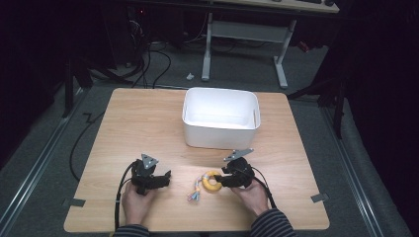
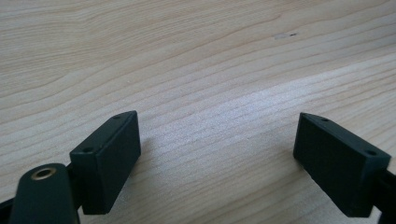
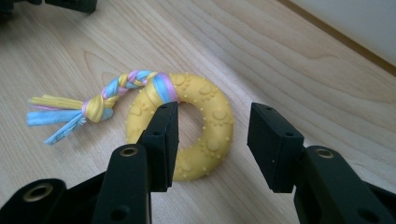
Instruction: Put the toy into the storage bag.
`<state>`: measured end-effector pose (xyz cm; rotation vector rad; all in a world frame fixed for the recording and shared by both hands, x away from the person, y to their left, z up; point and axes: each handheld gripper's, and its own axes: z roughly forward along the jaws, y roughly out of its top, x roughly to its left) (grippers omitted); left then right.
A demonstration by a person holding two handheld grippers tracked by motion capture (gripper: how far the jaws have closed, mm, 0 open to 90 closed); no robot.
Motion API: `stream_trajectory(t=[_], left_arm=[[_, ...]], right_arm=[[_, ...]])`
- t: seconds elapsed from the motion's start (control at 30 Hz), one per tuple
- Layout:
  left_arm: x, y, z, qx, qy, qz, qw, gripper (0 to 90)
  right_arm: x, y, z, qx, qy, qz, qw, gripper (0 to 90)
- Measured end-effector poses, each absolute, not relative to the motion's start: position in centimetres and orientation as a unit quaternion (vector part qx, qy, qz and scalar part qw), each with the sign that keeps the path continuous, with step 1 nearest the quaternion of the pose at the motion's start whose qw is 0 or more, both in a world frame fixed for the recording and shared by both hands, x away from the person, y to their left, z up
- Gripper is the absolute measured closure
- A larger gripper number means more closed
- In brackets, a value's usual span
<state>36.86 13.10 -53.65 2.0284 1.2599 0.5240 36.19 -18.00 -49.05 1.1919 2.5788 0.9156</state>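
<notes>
Work in hand: picking up the yellow rubber ring toy with a braided pastel fabric tail (image 3: 187, 130) — probably bound for the white rectangular plastic bin (image 1: 220, 118), judging by how things lie.
Toy's place: flat on the light wooden table (image 1: 128, 118), near the front edge between the two hands, tail fanned toward the left; the bin stands well behind it, mid-table.
Right gripper (image 3: 212, 135): jaws parted to about the width of the ring's band, one jaw over the hole, the other outside the rim, straddling the band's near side. Not clenched yet; whether the inner jaw touches the rubber I cannot tell.
Why this approach: a grip across the band should hold firmer than one on the limp braid.
Left gripper (image 2: 217, 144): jaws spread wide over bare wood, grasping nothing — held aside at the left, apart from the toy.
</notes>
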Motion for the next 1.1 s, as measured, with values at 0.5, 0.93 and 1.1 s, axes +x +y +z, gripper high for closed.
stream_trajectory(t=[0.5, 0.93, 1.1], left_arm=[[36.8, 13.1, -53.7, 0.780, 0.484, 0.202, 0.342, 15.1], [36.9, 13.1, -53.7, 0.779, 0.486, 0.202, 0.342, 15.1], [36.9, 13.1, -53.7, 0.780, 0.484, 0.201, 0.341, 15.0]], right_arm=[[36.9, -16.7, -50.3, 0.404, 0.874, 0.260, 0.078, 54.8], [37.2, -16.6, -50.6, 0.411, 0.872, 0.257, 0.066, 63.8], [37.0, -16.6, -50.7, 0.404, 0.872, 0.265, 0.078, 66.2]])
